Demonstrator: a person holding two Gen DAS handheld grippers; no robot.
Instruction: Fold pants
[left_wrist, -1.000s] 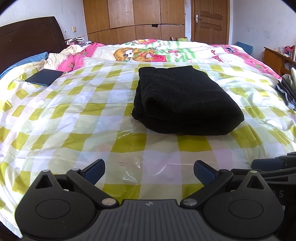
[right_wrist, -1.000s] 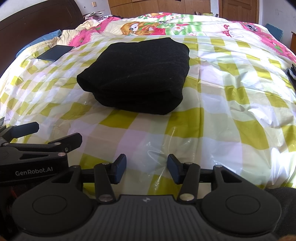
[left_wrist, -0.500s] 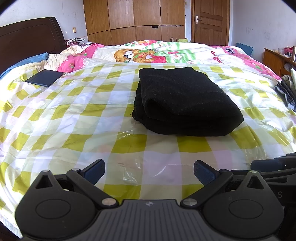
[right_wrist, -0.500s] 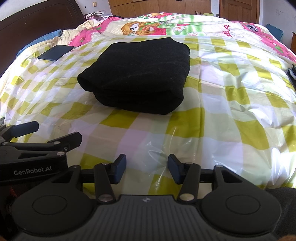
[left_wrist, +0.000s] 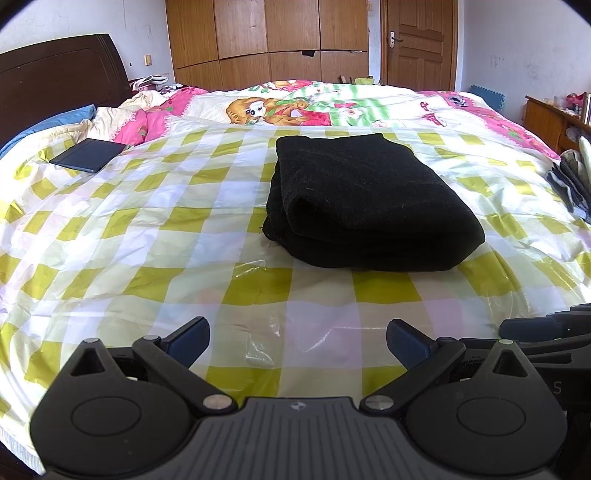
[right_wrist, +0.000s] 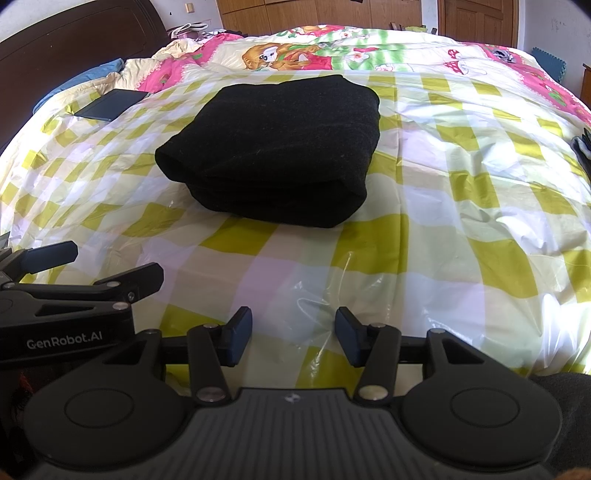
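Note:
The black pants (left_wrist: 362, 199) lie folded in a thick rectangular bundle on the yellow-checked bed cover (left_wrist: 147, 236); they also show in the right wrist view (right_wrist: 280, 147). My left gripper (left_wrist: 297, 338) is open wide and empty, low over the cover, well short of the bundle. My right gripper (right_wrist: 293, 334) is open and empty, also near the bed's front edge. The left gripper shows at the left of the right wrist view (right_wrist: 74, 280).
A dark flat tablet-like case (left_wrist: 88, 155) lies at the far left of the bed. A cartoon quilt (left_wrist: 295, 107) covers the far side. Grey clothes (left_wrist: 572, 181) lie at the right edge. A dark headboard (left_wrist: 55, 85), wooden wardrobes and a door stand beyond.
Both views have shifted only slightly; the pants sit a little farther away. Neither gripper has opened or shut.

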